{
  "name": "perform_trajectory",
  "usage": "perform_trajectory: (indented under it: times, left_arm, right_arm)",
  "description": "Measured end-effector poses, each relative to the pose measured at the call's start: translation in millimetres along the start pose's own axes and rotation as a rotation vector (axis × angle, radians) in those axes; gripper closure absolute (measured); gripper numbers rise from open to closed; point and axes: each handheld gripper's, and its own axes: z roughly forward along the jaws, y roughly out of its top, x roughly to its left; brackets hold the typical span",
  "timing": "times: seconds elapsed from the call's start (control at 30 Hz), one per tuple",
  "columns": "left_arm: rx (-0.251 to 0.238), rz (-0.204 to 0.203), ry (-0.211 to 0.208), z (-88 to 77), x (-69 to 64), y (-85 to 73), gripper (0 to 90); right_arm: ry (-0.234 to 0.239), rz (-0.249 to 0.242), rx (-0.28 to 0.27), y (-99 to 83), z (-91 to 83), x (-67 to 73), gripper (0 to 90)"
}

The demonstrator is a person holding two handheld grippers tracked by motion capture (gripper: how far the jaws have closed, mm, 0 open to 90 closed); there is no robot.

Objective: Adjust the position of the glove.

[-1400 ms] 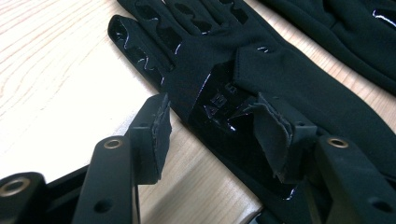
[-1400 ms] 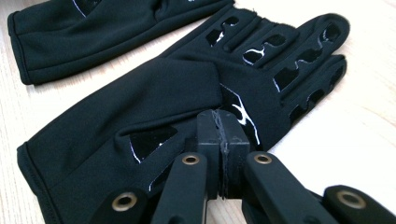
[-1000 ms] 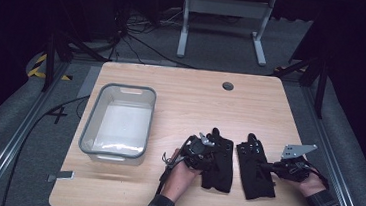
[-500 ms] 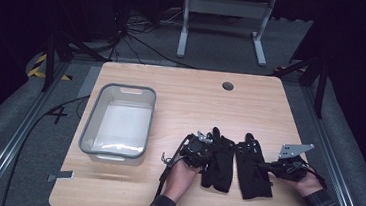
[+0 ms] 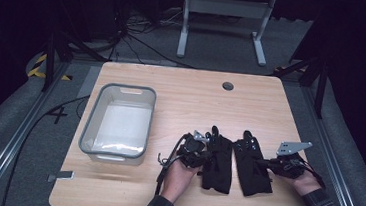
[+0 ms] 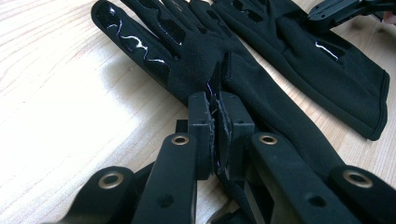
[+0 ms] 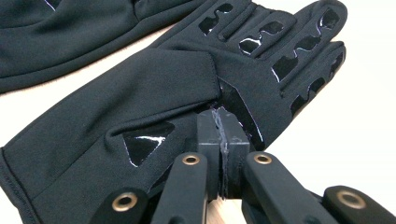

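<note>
Two black gloves lie side by side, fingers pointing away, near the table's front edge. My left gripper (image 5: 205, 152) (image 6: 218, 100) is shut on a pinched fold of the left glove (image 5: 218, 159) (image 6: 187, 56) at its left edge. From the right, my right gripper (image 5: 265, 163) (image 7: 222, 116) is shut on the edge of the right glove (image 5: 251, 164) (image 7: 154, 88) near its thumb. Glossy grip patches show on both palms. The right glove (image 6: 317, 51) appears in the left gripper view, and the left glove (image 7: 70, 28) in the right gripper view.
A clear plastic bin (image 5: 122, 88) stands on the left part of the wooden table (image 5: 196, 99). A round cable hole (image 5: 228, 86) sits near the far edge. Beyond the table a white metal stand (image 5: 224, 6) rests on the dark floor.
The right glove and my right gripper have shifted slightly left, closing the gap to the left glove. Both grippers keep their hold.
</note>
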Motion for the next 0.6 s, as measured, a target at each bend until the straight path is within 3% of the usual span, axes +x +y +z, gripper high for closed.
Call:
perform_trajectory:
  times: [0.23, 0.6]
  left_arm:
    - [-0.023, -0.002, -0.038, -2.7, -2.0, 2.6, 84.7]
    - [-0.048, 0.003, -0.037, -12.5, 5.1, 10.8, 84.7]
  right_arm:
    - [0.004, -0.009, 0.001, 4.6, 4.1, 3.8, 89.8]
    - [0.036, -0.036, 0.002, 19.6, 18.7, 9.3, 89.9]
